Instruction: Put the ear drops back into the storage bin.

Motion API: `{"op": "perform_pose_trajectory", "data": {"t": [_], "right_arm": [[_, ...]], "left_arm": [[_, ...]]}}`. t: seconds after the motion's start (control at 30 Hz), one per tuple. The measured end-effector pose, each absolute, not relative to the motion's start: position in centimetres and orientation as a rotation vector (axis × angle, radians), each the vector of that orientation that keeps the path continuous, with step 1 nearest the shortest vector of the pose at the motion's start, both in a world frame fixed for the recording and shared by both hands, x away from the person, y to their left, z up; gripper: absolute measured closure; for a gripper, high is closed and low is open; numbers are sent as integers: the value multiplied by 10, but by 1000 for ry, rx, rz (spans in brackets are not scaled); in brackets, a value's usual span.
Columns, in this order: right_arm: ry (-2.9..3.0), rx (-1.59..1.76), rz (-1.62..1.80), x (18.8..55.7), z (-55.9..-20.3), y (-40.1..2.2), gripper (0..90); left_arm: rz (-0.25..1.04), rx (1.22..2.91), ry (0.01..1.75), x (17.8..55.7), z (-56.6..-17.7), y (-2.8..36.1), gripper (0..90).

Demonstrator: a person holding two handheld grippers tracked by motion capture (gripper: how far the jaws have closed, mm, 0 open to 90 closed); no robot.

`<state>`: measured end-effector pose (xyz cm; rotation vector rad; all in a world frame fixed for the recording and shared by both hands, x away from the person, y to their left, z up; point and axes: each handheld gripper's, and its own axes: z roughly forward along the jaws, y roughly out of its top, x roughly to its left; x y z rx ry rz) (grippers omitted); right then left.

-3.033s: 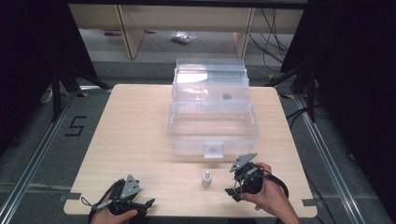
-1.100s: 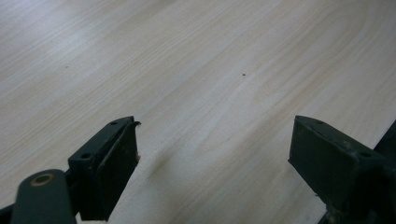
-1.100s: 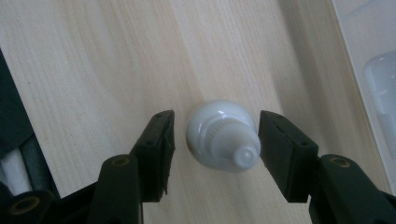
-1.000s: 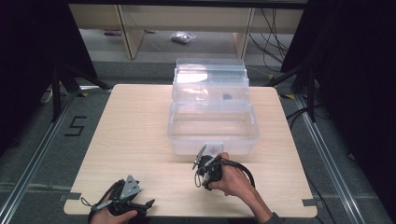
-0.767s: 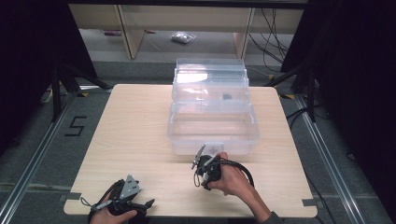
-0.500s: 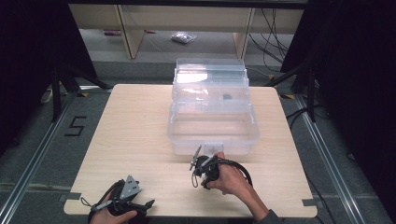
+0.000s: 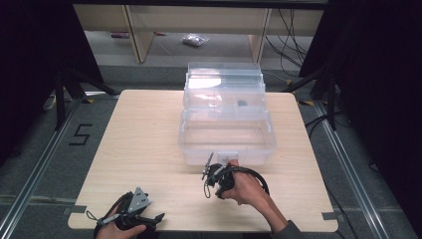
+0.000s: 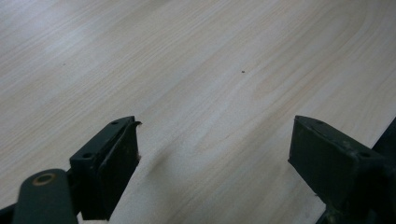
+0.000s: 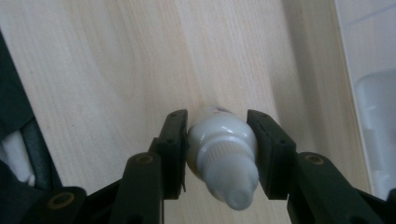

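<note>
Light wooden table (image 7: pixel 144 129) on a grey floor, clear plastic box (image 7: pixel 226 127) sitting mid-table with dark surroundings. Right gripper (image 9: pixel 218 140) has just closed, clamped on a small white bottle (image 9: pixel 224 151) right in front of the box. Left gripper (image 8: pixel 212 154) rests at the near edge, jaws wide apart, holding nothing.

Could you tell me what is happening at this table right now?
A person holds a gripper in each hand. The right gripper has just closed on a small white bottle on the wooden table, in front of an open clear plastic box. The left gripper rests open near the table's front edge, nothing between its jaws.
</note>
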<state>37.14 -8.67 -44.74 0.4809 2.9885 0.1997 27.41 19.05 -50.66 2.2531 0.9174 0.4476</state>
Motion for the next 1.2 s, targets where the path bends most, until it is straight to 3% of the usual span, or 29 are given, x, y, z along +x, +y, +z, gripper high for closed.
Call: {"op": "perform_pose_trajectory", "data": {"t": [1.2], "right_arm": [[2984,690,291,406,-376,-151,603]], "left_arm": [[438,2230,928,274,-507,189,152]]}}
